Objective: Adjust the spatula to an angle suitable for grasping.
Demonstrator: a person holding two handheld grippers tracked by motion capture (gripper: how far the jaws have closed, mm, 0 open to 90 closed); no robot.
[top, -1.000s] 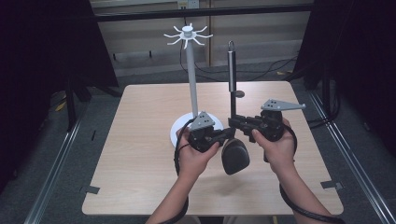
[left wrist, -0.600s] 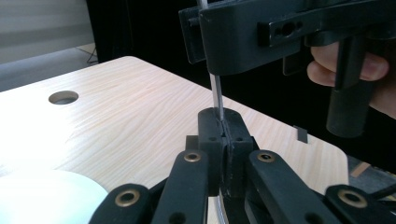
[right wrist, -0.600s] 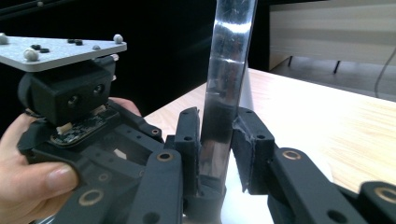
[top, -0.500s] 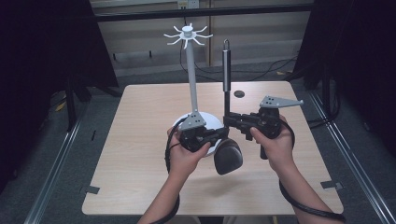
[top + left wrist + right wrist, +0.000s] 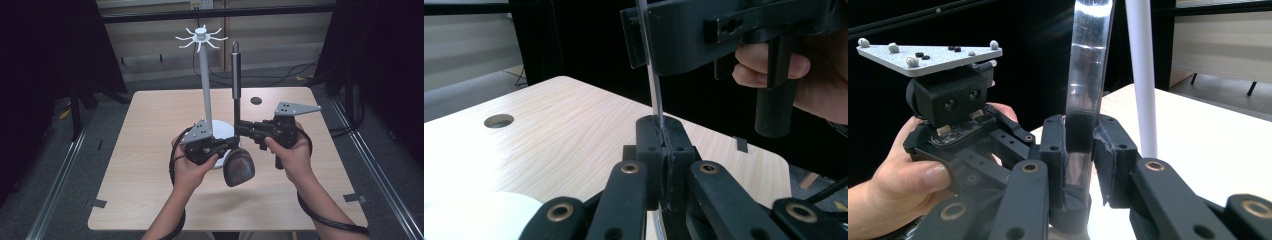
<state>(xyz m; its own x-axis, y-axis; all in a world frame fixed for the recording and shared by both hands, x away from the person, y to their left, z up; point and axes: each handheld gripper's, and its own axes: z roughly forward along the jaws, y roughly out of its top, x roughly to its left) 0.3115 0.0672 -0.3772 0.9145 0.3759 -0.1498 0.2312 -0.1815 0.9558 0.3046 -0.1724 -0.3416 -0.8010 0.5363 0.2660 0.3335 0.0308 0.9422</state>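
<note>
Shifted left across the high view since the earlier frames: both hands, both grippers and the ladle (image 5: pixel 238 167) between them, now closer to the white pole (image 5: pixel 205 85) of the hook stand.

Held upright above the middle of the table (image 5: pixel 150 125), just right of the pole: ladle with brown bowl low and dark handle rising to a ring at the top.

Left gripper (image 5: pixel 234 144): jaws shut tight on the thin metal shaft (image 5: pixel 654 75), as seen in the left gripper view (image 5: pixel 663 137).

Right gripper (image 5: pixel 239 126): jaws clamped on the glossy handle (image 5: pixel 1088 60) a little higher up, as seen in the right gripper view (image 5: pixel 1080 145).

Hidden or cut off: stand's round white base (image 5: pixel 220 129), partly covered by the grippers; handle's upper end, cropped by the top edge of the right gripper view; join of shaft and bowl, masked by the jaws.

Impossible to tell from above: contact or gap between bowl and table.

Far side of the table: small dark hole (image 5: pixel 256 100).
</note>
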